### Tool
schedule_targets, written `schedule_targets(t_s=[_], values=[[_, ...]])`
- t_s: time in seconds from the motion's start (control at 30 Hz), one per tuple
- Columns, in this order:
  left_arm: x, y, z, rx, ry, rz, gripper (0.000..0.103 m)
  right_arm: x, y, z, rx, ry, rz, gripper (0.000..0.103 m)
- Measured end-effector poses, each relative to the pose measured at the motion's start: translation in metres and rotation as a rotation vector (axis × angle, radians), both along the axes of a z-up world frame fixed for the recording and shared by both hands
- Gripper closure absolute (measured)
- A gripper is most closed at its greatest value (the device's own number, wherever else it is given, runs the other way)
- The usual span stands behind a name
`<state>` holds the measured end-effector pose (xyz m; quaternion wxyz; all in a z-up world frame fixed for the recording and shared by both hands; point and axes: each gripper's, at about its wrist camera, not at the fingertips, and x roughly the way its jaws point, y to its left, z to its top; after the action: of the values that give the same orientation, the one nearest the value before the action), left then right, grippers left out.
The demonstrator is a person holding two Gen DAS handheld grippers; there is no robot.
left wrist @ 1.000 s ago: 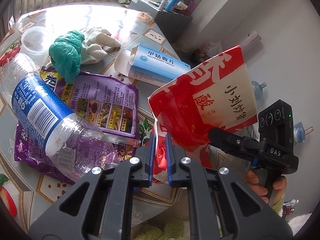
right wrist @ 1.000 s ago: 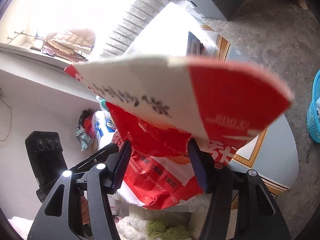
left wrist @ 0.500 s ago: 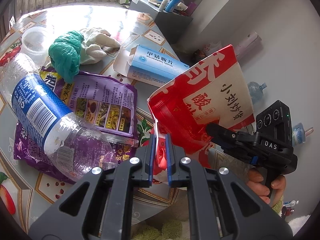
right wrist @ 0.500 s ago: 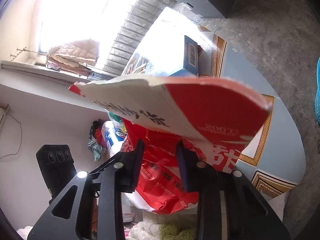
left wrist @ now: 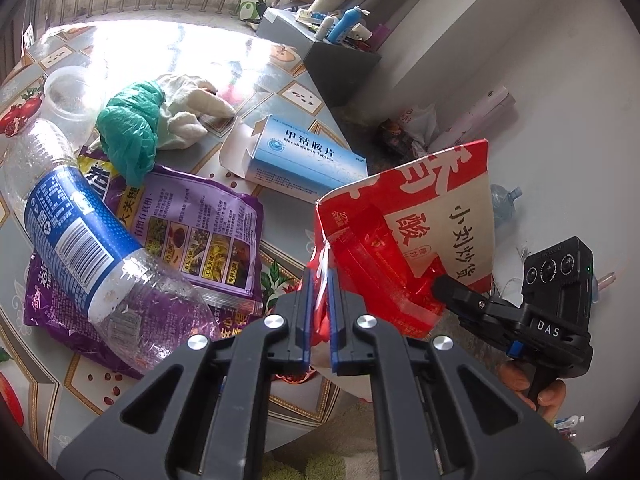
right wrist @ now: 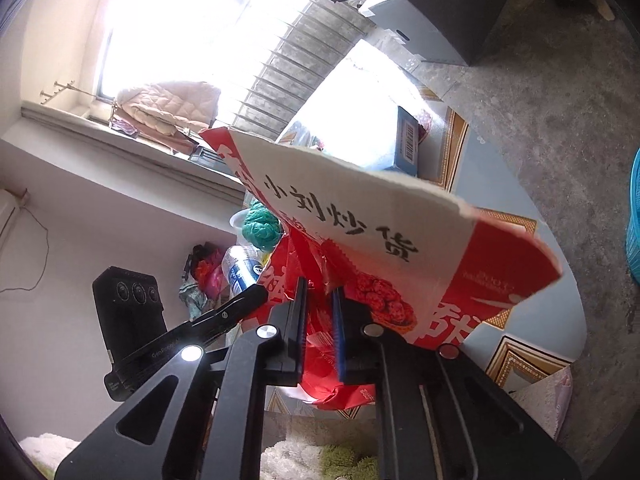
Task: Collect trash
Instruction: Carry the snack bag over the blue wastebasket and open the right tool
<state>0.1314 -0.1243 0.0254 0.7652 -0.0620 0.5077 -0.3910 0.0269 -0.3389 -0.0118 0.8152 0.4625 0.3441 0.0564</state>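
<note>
A red and white snack bag (left wrist: pixel 424 232) with an open mouth hangs off the table's near right edge. My left gripper (left wrist: pixel 319 304) is shut on its left edge. My right gripper (right wrist: pixel 320 320) is shut on the other side of the same bag (right wrist: pixel 380 232); it shows in the left wrist view at the bag's lower right (left wrist: pixel 440 286). On the table lie a crushed clear bottle with a blue label (left wrist: pixel 80 236), a purple snack bag (left wrist: pixel 200 232), a blue medicine box (left wrist: pixel 308 160), a green plastic bag (left wrist: pixel 128 128) and a white cloth (left wrist: pixel 192 108).
A clear plastic cup (left wrist: pixel 68 92) stands at the table's far left. A dark cabinet (left wrist: pixel 340 60) with bottles on top is beyond the table. A blue basket (right wrist: pixel 634 216) sits on the concrete floor at right. A green rug (right wrist: pixel 340 460) lies below.
My right gripper has closed from open onto the red bag's side. The bag's mouth has been pulled wider between the two grippers. My left gripper stays shut on it.
</note>
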Motion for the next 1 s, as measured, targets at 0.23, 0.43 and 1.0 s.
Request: schedule_targets(t_s=[0.23,0.43,1.0], values=[[0.005,-0.015,0.017,-0.029,-0.034,-0.003,0.102,-0.018,0.0,0.019,-0.064,-0.03,0.0,0.092],[0.005,-0.044,0.025,-0.04,-0.055,-0.035,0.102,-0.045,-0.01,0.028,-0.092,-0.043,-0.042,0.092],[-0.031,-0.235,0.043,-0.006,-0.169,-0.253,0.102,-0.197,-0.129,-0.002,-0.143,0.079,-0.508,0.092]])
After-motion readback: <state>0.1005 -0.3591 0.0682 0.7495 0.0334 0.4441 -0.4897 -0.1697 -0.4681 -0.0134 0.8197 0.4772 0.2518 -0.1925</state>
